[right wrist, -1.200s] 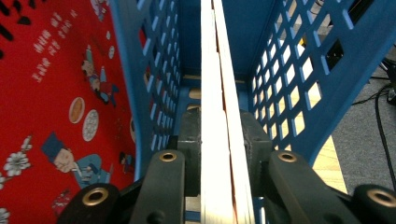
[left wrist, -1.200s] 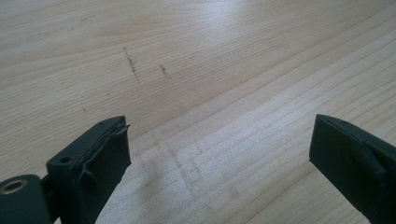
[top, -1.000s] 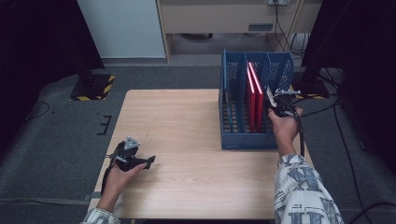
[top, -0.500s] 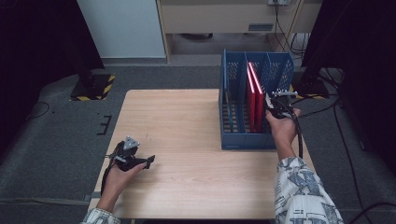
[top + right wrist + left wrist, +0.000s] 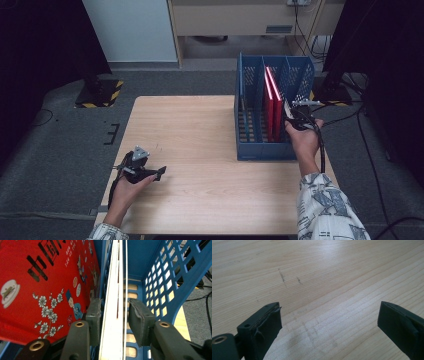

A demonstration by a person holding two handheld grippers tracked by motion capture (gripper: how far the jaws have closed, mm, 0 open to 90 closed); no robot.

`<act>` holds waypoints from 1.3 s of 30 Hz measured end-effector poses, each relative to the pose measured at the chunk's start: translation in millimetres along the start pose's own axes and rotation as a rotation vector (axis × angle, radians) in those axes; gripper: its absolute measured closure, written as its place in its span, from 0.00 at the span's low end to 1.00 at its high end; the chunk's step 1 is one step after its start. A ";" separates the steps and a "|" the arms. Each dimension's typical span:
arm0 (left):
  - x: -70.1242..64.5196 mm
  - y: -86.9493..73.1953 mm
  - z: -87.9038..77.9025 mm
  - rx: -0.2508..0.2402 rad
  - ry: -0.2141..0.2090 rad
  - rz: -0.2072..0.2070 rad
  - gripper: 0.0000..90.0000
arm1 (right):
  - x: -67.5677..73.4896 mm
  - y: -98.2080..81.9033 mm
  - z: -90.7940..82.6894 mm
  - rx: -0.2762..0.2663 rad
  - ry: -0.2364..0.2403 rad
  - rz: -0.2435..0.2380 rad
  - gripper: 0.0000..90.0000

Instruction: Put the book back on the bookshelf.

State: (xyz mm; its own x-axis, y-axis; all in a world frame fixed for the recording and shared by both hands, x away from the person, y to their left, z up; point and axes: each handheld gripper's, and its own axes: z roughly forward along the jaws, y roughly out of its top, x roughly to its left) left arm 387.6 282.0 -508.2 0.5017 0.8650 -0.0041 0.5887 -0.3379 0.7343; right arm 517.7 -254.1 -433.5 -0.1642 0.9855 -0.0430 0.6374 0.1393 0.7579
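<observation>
Two red books [image 5: 274, 106] stand upright in the middle slots of a blue slotted crate [image 5: 260, 150] at the table's right side. My right gripper [image 5: 289, 116] reaches into the crate from its right. Its jaws straddle the near book's white page edge [image 5: 113, 302], beside the red cover [image 5: 50, 277]. They have just been opening. The right pad [image 5: 137, 317] stands a little off the book, and the left pad [image 5: 94, 315] lies close along it. My left gripper [image 5: 161, 172] rests low over the wooden table [image 5: 200, 130] near its front left, open [image 5: 329, 325] with nothing between the jaws.
The crate's perforated right wall [image 5: 172, 280] is close beside the right jaw. Bare wood lies between the left gripper and the crate. Cables [image 5: 370, 150] trail on the grey floor to the right of the table.
</observation>
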 end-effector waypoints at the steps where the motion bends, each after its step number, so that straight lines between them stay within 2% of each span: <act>1: 0.2 0.0 0.0 -0.001 0.000 0.000 0.05 | 0.0 0.0 -0.4 -0.002 0.001 0.006 0.68; 14: 0.9 -0.1 -1.0 -0.008 0.001 -0.008 0.05 | -0.4 -0.3 -5.6 -0.011 0.004 0.010 0.58; 24: 1.2 0.0 -1.5 -0.011 0.001 -0.010 0.05 | -1.0 0.8 -16.2 -0.032 0.013 0.012 0.50; 30: 1.5 -0.1 -1.6 -0.008 0.001 -0.011 0.05 | -2.8 1.5 -28.5 -0.064 0.045 0.016 0.43; 39: 1.2 -0.2 -0.9 -0.005 0.000 -0.009 0.05 | -7.1 -2.3 -36.8 -0.100 0.090 0.039 0.35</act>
State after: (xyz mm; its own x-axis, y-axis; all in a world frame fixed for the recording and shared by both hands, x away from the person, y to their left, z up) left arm 387.5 283.4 -507.7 0.4960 0.8683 -0.0108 0.5900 -0.3279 0.7378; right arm 489.7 -265.0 -411.0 -0.2101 0.9767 0.0432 0.5671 0.0857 0.8192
